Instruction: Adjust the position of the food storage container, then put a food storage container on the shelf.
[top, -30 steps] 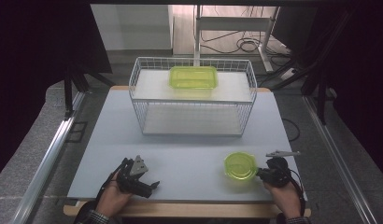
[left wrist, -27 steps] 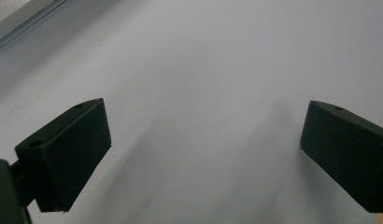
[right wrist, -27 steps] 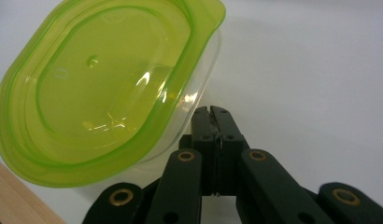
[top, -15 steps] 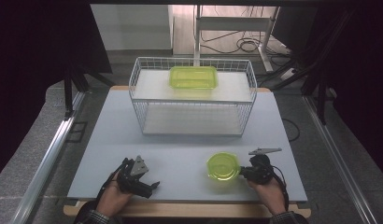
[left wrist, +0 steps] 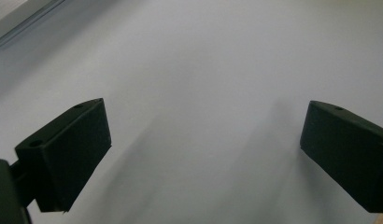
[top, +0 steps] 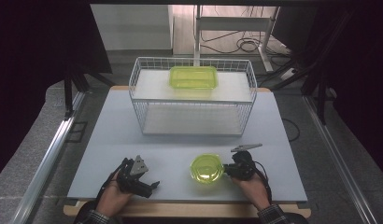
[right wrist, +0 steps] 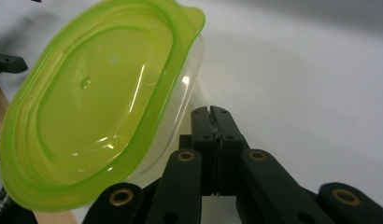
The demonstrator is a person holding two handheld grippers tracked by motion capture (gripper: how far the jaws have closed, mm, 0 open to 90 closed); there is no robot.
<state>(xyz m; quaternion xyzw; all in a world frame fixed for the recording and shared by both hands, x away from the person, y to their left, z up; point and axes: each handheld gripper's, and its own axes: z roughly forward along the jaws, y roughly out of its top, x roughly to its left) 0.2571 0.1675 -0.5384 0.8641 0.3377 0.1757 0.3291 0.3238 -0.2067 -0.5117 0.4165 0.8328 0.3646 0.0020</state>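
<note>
A grey table (top: 110, 140) carries a white wire basket (top: 192, 100) at its far middle, taken here as the landmark. Inside the basket, toward its back wall, lies a rectangular yellow-green container (top: 193, 77). On the near side of the basket, slightly right of its centre line and well apart from it, sits a round yellow-green lidded container (top: 207, 168), with its translucent lid uppermost. The right gripper (top: 229, 169) lies just beside this round container on the side away from the basket's left end; in the right gripper view its jaws are pressed together with no gap between the tips (right wrist: 212, 116), and the round container's clear wall (right wrist: 180, 107) stands immediately against them, though whether an edge of the container is pinched between them cannot be told. The left gripper (top: 150, 186), held in the person's left hand (top: 116, 198), rests near the table's front edge, nearer than and left of the basket; in the left gripper view its jaws are spread wide over bare table surface and hold nothing. The person's right hand (top: 255, 186) grasps the right gripper from the near side.
</note>
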